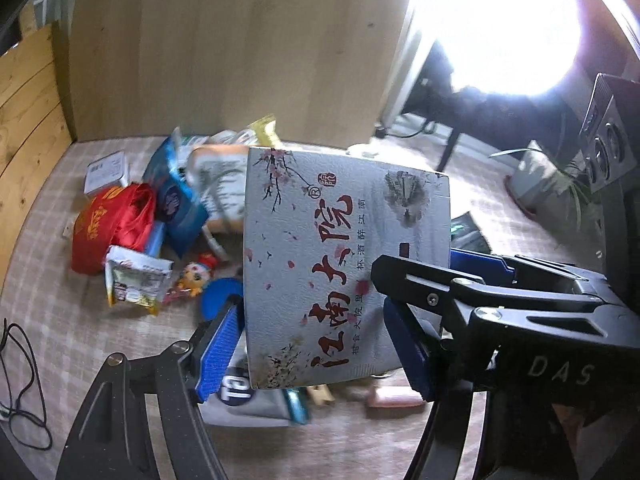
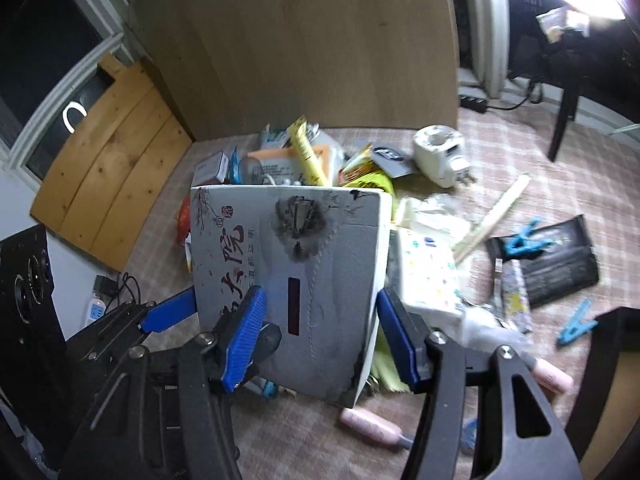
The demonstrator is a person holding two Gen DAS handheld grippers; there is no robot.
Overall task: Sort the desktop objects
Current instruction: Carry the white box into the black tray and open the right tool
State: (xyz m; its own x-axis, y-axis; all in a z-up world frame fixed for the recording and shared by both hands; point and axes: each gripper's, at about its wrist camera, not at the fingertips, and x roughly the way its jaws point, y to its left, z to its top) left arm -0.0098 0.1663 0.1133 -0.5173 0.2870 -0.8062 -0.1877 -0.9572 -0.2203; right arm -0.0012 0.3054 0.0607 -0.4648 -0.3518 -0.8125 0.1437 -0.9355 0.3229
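Together, both grippers' fingers (image 2: 244, 336) around the grey box (image 1: 344, 264) above clutter.

Your grey printed box (image 1: 344, 264) hides much of the table (image 1: 60, 320) clutter behind it. Pink tube (image 2: 372, 424) is partly covered by the box's lower corner and blurred. Snack packets at the back (image 2: 308, 152) are too smeared to read (motion blur). Window glare (image 1: 496, 20) washes out the top-right corner in the left wrist view.

Grey box (image 1: 344, 264) printed with red calligraphy, pink blossom. Blue pads (image 2: 244, 336) on black grippers. Red bag (image 1: 114, 226) lettered gold. Beige-checked tablecloth (image 1: 68, 320).
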